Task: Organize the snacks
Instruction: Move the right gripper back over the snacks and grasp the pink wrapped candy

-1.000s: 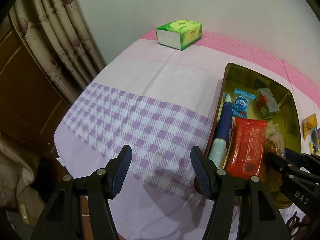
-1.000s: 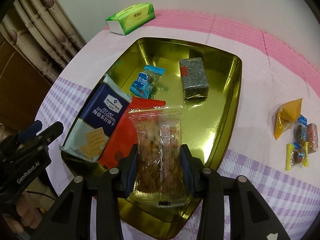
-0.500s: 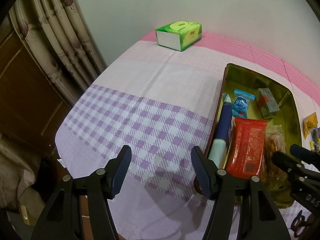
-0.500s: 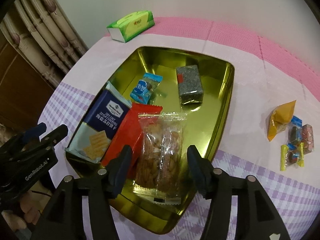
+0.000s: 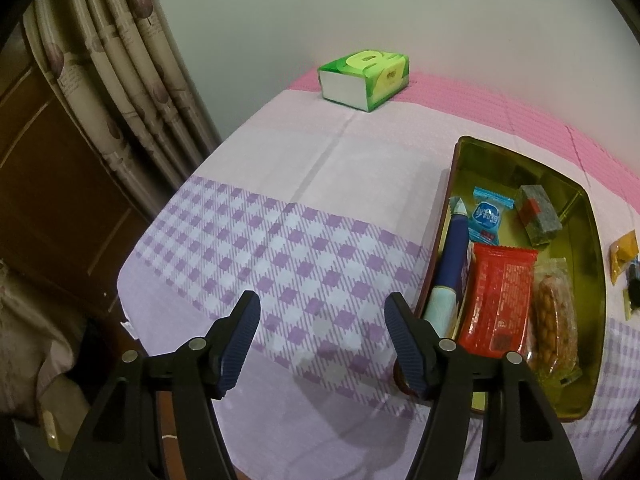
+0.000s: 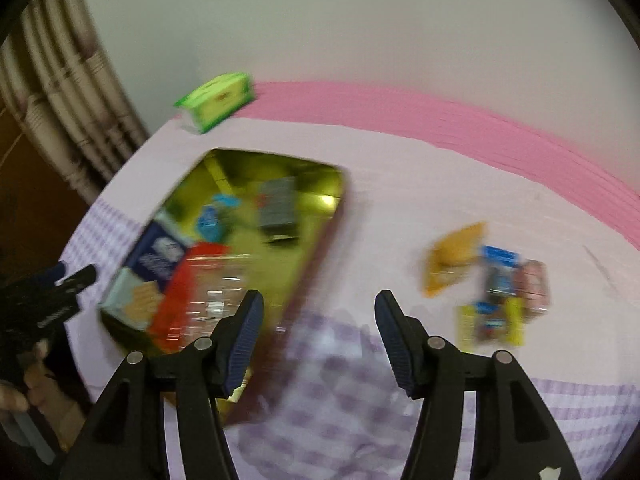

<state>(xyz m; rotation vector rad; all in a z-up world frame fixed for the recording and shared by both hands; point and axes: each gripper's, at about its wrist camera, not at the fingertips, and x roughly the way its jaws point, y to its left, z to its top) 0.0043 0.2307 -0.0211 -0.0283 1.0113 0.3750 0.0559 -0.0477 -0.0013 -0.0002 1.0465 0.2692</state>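
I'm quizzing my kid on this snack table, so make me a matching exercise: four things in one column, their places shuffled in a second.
Things:
1. green tissue box
2. red foil snack packet
3. yellow wrapped snack
4. left gripper

Places:
A. above bare checked cloth
B. in the gold metal tray
C. far edge, by the wall
D. on the cloth, outside the tray

Pairs: 1-C, 2-B, 3-D, 4-A
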